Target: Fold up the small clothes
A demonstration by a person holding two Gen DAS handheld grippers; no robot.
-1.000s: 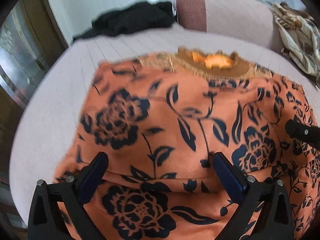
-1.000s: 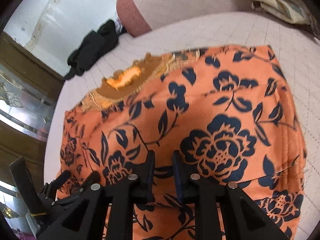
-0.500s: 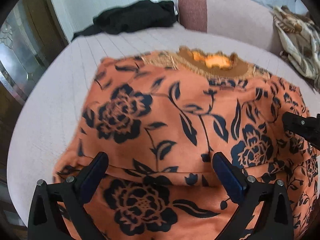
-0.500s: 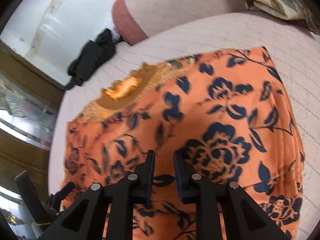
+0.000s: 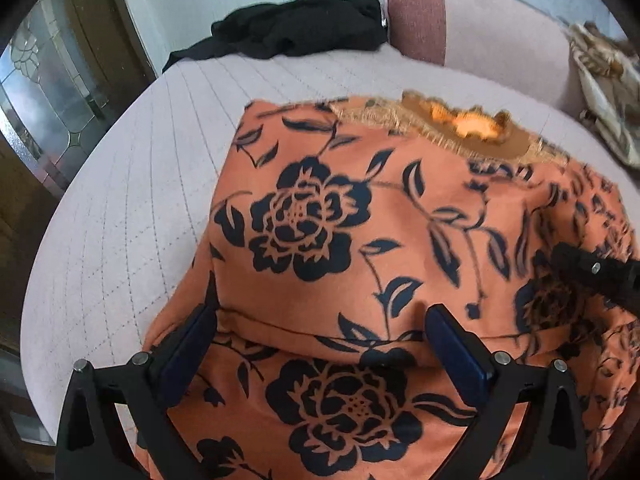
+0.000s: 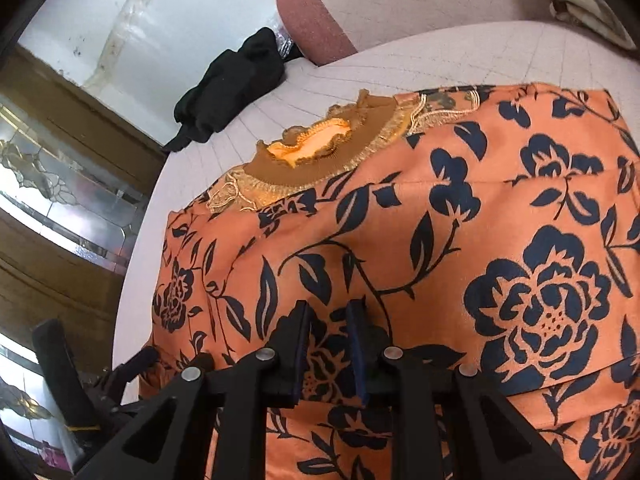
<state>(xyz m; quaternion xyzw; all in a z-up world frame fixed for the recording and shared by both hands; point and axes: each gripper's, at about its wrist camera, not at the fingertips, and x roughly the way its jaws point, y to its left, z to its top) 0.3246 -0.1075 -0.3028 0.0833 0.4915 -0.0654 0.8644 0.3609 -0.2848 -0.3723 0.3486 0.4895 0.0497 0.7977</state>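
An orange garment with dark blue flowers (image 5: 360,248) lies on the pale quilted bed, its brown and gold collar (image 5: 476,136) at the far end. It also fills the right wrist view (image 6: 460,240). My left gripper (image 5: 320,340) is open, its fingers wide apart over the near hem fold. My right gripper (image 6: 326,328) is shut on a pinch of the orange cloth near the hem. Its tip shows at the right edge of the left wrist view (image 5: 592,272).
A black garment (image 5: 288,28) lies at the bed's far side, also in the right wrist view (image 6: 232,88). A pink bolster (image 5: 416,12) and a patterned cloth (image 5: 604,92) sit at the back right. A wooden glass-panelled door (image 5: 52,92) stands left.
Both grippers have moved a little towards the collar, with the cloth pinched in the right one. The left one stays open.
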